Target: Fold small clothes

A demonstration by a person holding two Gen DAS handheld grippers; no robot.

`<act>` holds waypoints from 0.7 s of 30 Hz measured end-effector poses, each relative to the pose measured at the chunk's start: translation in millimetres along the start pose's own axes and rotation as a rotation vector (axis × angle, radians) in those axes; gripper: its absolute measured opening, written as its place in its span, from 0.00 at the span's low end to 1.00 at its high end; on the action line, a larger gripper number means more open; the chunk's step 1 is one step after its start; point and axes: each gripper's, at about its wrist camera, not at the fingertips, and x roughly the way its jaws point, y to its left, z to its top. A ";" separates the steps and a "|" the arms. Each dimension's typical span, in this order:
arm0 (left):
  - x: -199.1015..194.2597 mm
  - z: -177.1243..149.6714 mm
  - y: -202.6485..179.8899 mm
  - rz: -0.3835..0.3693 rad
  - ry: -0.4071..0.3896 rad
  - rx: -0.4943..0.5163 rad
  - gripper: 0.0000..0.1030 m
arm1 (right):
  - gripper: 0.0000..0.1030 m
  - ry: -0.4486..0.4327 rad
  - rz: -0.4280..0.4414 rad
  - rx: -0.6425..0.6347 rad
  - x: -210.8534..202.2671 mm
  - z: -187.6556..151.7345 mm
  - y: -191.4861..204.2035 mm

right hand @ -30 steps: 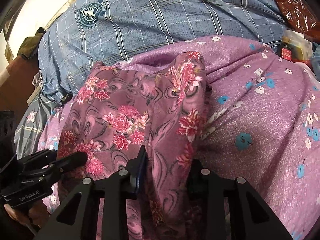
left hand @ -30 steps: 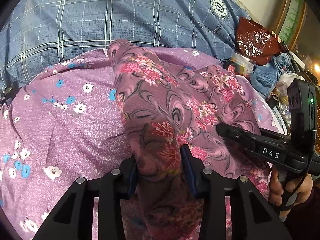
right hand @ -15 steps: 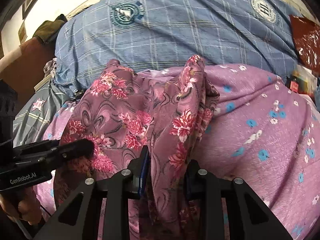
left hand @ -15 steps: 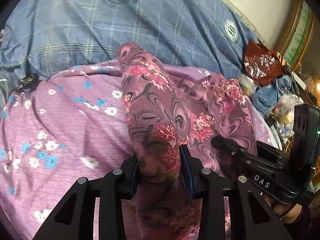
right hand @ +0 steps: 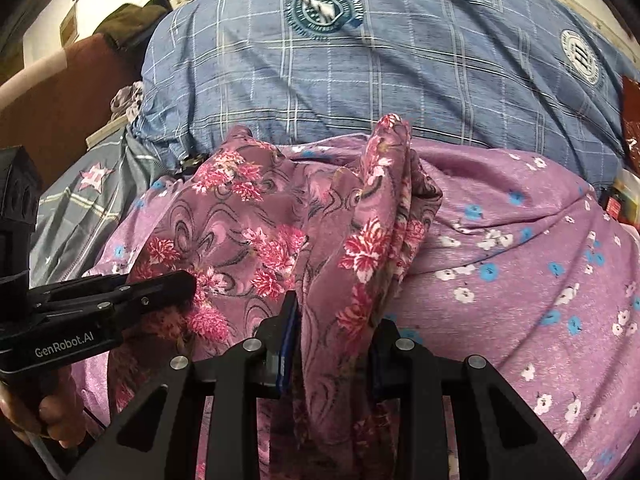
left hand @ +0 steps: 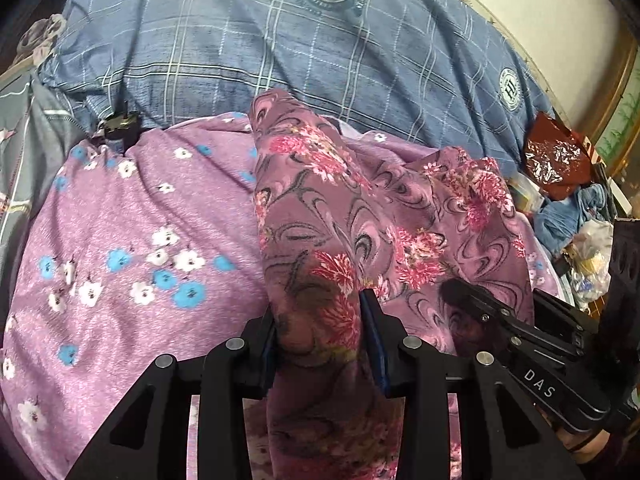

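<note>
Mauve floral garment (left hand: 320, 240) hangs bunched between both grippers, one edge pinched in the left gripper (left hand: 320, 344), the other in the right gripper (right hand: 332, 340), jaws partly closed on cloth. Beneath both: purple flowered sheet (left hand: 120, 240); beyond their tips, blue plaid pillow (right hand: 400, 60).

The near end of the floral garment (left hand: 320, 240) runs off the bottom edge behind the left claw (left hand: 320, 336). In the right wrist view, bunched cloth covers the right claw (right hand: 332, 332) pads. The clutter (left hand: 580, 216) at far right is too small to identify. The hand (right hand: 36, 412) is cut by the frame.
</note>
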 end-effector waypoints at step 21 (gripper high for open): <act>21.7 9.0 -6.5 0.043 0.032 -0.010 0.34 | 0.27 0.041 0.010 0.010 15.5 -0.3 -4.1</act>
